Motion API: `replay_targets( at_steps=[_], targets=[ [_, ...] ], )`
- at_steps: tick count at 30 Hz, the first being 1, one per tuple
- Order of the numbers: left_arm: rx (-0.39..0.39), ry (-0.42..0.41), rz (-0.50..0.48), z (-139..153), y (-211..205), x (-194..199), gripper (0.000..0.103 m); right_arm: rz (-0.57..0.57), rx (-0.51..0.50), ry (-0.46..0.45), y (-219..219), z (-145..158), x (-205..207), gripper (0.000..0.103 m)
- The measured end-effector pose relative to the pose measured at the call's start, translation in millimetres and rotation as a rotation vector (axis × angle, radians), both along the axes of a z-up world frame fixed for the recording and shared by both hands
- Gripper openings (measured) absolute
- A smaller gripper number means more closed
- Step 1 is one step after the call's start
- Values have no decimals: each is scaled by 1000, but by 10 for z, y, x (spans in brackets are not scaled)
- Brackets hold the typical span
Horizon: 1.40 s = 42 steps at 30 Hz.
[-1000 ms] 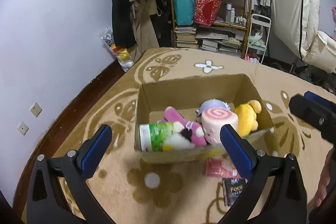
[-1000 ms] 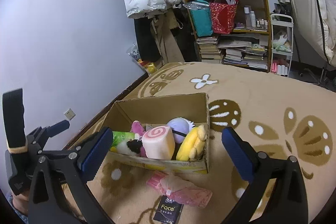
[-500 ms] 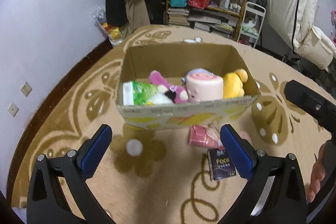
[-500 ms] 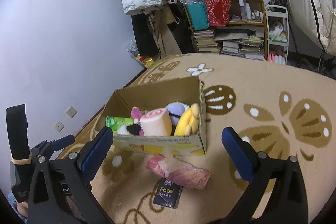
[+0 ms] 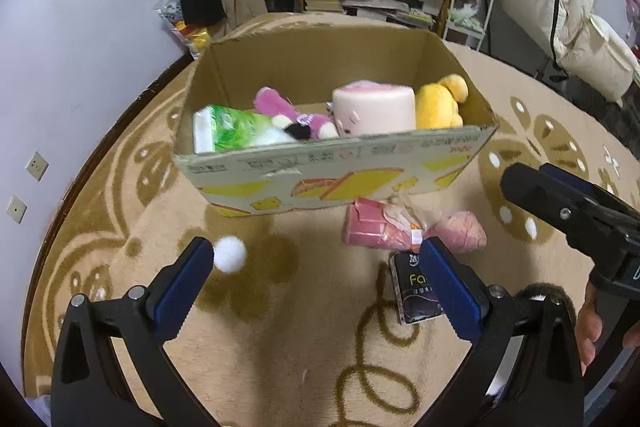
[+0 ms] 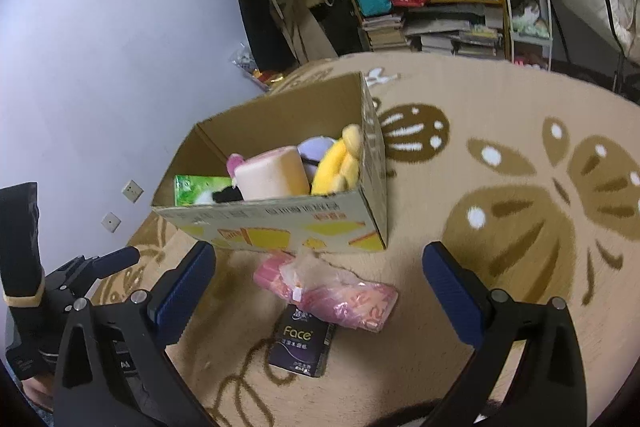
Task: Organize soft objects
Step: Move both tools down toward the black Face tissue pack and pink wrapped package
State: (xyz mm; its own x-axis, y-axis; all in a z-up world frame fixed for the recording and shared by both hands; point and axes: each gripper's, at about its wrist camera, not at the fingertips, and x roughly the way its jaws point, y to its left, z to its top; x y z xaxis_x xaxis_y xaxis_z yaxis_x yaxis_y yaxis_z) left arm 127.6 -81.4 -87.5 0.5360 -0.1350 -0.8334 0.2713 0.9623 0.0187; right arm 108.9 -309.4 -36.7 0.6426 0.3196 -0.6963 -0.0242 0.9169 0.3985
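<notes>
Cardboard box (image 6: pixel 280 227) on the rug already holds a green tissue pack (image 5: pixel 232 129), a pink roll plush (image 5: pixel 374 107), a yellow plush (image 5: pixel 438 103) and a pink plush (image 5: pixel 288 111). Just in front of the box lie the pink wrapped pack (image 6: pixel 332 291) and, nearer than it, the dark Face tissue pack (image 6: pixel 300 343). Both tools, left tool (image 5: pixel 320 291) and right tool (image 6: pixel 316 295), are released, jaws spread, holding nothing. Likely next is the pink wrapped pack: straddle its short width with the right tool, press down into the rug, close gently so the crinkly wrap does not slip, then lift over the box's near wall.
</notes>
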Motion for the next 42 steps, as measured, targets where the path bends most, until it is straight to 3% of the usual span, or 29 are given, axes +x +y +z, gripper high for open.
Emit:
replay_targets(
  at_steps=[10, 15, 37, 42],
  targets=[
    [31, 41, -28, -213, -154, -4, 102, -13, 40, 36, -76, -201, 43, 103],
    [1, 81, -11, -334, -144, 12, 102, -14, 29, 53, -130, -267, 73, 103],
    [22, 165, -24, -785, -367, 92, 102, 10, 65, 151, -126, -710, 265, 103],
    [-21, 190, -17, -835, -409, 129, 102, 6, 76, 187, -138, -821, 292, 103]
  ],
)
